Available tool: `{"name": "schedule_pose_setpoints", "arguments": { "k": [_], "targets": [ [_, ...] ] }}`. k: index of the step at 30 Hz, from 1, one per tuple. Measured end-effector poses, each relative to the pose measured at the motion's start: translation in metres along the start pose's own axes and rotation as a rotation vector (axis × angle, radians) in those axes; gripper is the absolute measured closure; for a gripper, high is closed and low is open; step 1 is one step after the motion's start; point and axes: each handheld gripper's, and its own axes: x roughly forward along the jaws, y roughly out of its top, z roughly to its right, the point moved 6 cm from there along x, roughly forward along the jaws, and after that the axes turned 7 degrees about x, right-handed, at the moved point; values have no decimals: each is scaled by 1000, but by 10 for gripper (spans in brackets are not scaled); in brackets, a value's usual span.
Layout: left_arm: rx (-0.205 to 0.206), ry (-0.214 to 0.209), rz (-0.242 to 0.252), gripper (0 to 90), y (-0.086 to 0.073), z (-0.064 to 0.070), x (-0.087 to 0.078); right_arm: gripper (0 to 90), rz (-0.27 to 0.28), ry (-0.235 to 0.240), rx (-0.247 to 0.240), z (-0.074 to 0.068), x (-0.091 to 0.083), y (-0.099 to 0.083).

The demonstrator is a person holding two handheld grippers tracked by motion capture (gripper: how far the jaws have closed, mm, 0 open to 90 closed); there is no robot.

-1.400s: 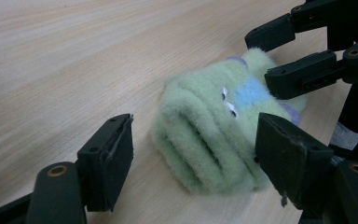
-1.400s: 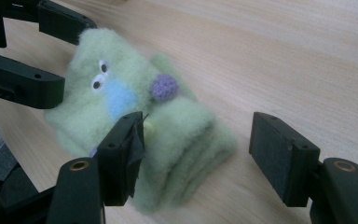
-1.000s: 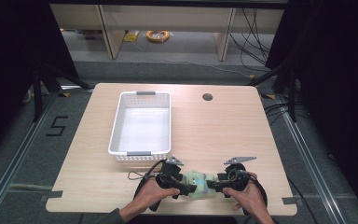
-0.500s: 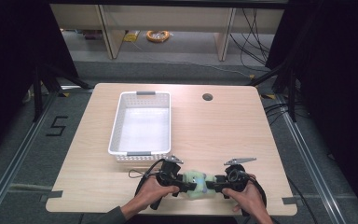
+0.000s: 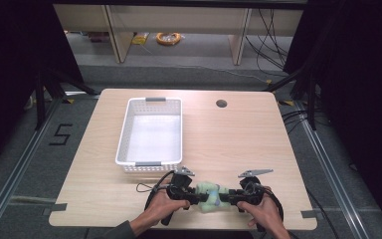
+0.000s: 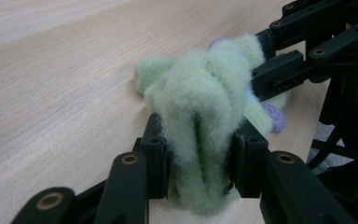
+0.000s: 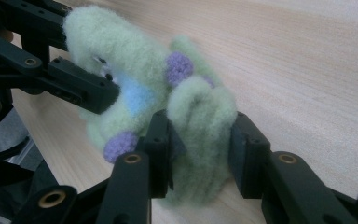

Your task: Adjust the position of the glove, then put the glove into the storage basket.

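Table [image 5: 258,144] is light wood w/ rounded corners; most of its top is bare. White basket [image 5: 124,139] sits left of centre, nothing in it, long side running away from the person. Small round hole [image 5: 221,103] lies near the far edge, right of centre. Wide bare wood stretches right of the basket and along the right side; a smaller bare strip runs left of the basket. Both tools work close to the near edge, just in front of the basket's near wall, so little room lies behind them toward the person & plenty ahead to the right.

Left hand [image 5: 160,206] comes in from the bottom, holding the left tool [image 5: 195,194], which points right. Its jaws are clamped on the left end of a pale green plush toy [image 5: 210,195]; in the left gripper view the left tool [image 6: 198,154] squeezes a thick fold of the plush toy [image 6: 200,98], jaws only part closed b/c of the fluff between them.

Toy lies between the two tools, near the table's front edge, about mid-width. Whether it touches the wood can't be told. It has purple spots & a light blue patch.

Right tool [image 5: 229,196] points left, held by the right hand [image 5: 266,211]. In the right gripper view the right tool [image 7: 200,144] is clamped on another green fold of the plush toy [image 7: 121,60], jaws part closed around it; the left tool grips the far side.
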Motion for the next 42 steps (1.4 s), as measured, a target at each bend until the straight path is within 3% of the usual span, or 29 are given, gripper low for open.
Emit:
{"name": "schedule_pose_setpoints", "arguments": {
  "k": [1,11,18,19,22,23,28,33,34,40,41,42],
  "targets": [
    [8,25,-4,653,0,0,-1,657,0,6,-2,-1,0,0],
    [-1,-3,16,681,1,1,-3,680,7,-8,-8,-5,-3,0],
    [0,7,28,692,4,3,-7,686,24,40,4,-8,-9,3],
    [0,-10,34,694,5,4,-7,687,35,30,-18,-5,-11,5],
    [7,-15,40,696,7,5,-12,687,45,34,-25,-7,-14,7],
    [7,-15,40,696,7,5,-12,688,38,49,4,-12,-15,7],
    [11,-20,70,696,11,10,-23,688,71,59,-39,-16,-22,12],
    [19,-9,92,695,18,11,-33,688,75,65,-29,-25,-28,19],
    [20,-11,97,695,20,10,-36,688,85,68,-59,-25,-28,22],
    [23,7,113,694,31,8,-50,688,84,66,-81,-33,-32,37],
    [25,10,124,693,37,5,-57,688,83,74,-55,-40,-33,45],
    [30,20,122,693,40,4,-61,688,86,76,-70,-41,-34,50]
  ]
}}
